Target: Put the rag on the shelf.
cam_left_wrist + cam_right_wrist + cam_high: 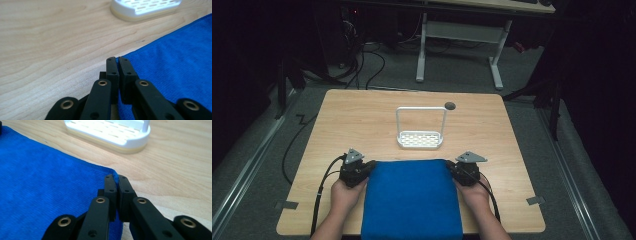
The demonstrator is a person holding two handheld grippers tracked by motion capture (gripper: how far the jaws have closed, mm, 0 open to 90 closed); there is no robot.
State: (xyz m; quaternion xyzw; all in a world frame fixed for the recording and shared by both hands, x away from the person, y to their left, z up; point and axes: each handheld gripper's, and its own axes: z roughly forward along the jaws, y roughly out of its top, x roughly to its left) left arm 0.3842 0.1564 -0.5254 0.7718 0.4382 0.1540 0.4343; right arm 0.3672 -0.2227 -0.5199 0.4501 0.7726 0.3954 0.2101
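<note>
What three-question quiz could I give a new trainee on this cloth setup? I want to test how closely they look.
1. True or false: the blue cloth hangs over the table's near edge.
2. What does each gripper hold? A) the white rack's handle B) a far corner of the cloth C) nothing
3. What stands just beyond the cloth?

Key: 1 true. 2 B: the left gripper and right gripper are shut on the corners. 3 the white rack.

A white rack [420, 135] with a tall handle stands near the middle of the wooden table [342, 130]. A small dark disc [450, 105] lies toward the far edge.
</note>
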